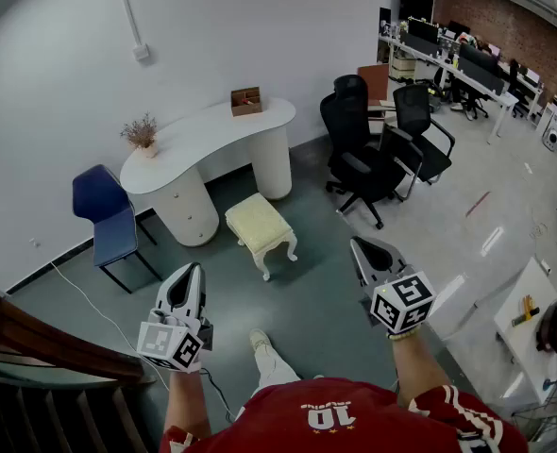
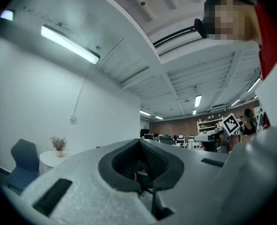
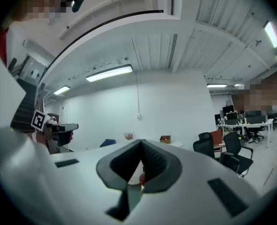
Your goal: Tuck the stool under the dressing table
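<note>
Standing on the floor (image 1: 330,286) just in front of the desk (image 1: 208,132), the stool (image 1: 258,226) faces the gap between the desk's two round pedestals and sits nearer the left one. It is not yet under the top.

Handling, by judgement: small frame, cream padded seat and slim curved white legs, so probably light. The cushion looks soft and would give under a pinch. The seat rail or a leg top is the firmer hold; alternatively, a push on the seat's near edge. The legs may catch or chatter on the floor.

Left hand-held gripper (image 1: 193,271): clenched, nothing between the jaws, held in the air well short of the desk. Right hand-held gripper (image 1: 357,243): likewise clenched and empty.

Surface: smooth grey-green floor, slightly glossy. A thin white cable runs left of the desk. On the desk are a dried plant (image 1: 143,133) and a wooden box (image 1: 246,100). A blue chair (image 1: 104,210) stands beside its left end and black office chairs (image 1: 373,149) to its right. White wall behind.
</note>
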The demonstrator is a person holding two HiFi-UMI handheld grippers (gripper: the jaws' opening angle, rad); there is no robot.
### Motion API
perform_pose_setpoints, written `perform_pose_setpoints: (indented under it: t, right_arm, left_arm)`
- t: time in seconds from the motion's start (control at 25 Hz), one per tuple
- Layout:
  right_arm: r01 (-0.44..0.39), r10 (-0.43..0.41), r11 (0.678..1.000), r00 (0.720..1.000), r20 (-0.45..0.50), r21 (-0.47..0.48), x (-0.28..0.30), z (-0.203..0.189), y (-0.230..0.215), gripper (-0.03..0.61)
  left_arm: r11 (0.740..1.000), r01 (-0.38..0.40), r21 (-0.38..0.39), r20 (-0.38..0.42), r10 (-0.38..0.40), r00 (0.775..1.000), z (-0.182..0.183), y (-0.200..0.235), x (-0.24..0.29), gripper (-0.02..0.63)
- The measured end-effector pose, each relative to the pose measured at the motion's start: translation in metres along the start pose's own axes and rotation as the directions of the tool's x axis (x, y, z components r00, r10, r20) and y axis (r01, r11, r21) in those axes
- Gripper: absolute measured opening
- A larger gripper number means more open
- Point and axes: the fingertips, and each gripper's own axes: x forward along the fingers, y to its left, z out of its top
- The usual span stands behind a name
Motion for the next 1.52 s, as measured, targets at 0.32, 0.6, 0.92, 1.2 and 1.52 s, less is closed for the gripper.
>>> perform_pose_setpoints:
  t: [0.32,0.6,0.92,1.2,1.52]
  right_arm:
    - [0.009,-0.009,1.000,1.000,0.008,0.011,0.009,0.000,-0.011,0.002]
    - [0.016,-0.016,1.000,1.000,-0.011,0.024,0.012,-0.004,-0.011,0.002]
    - [0.025,-0.025,1.000,0.998,0.049,0.005,0.015,0.005,-0.004,0.003]
    - [0.015,-0.017,1.000,0.998,0.054,0.024,0.032,0.009,0.001,0.003]
    - [0.008,-0.009,1.000,0.999,0.036,0.024,0.065,0.015,0.000,0.003]
  left_arm:
    - [0.999,-0.015,-0.033,0.021,0.016,1.000,0.002,0.000,-0.001,-0.002]
    - [0.997,-0.056,-0.049,-0.044,0.054,0.998,-0.009,0.005,0.006,-0.002]
    - [0.999,0.007,-0.031,-0.021,-0.007,1.000,-0.006,-0.007,0.005,-0.002]
    - [0.999,0.015,-0.032,-0.030,-0.015,0.999,-0.013,0.003,0.011,0.000]
    - [0.998,0.039,-0.052,-0.028,-0.040,0.999,-0.021,0.031,0.036,0.000]
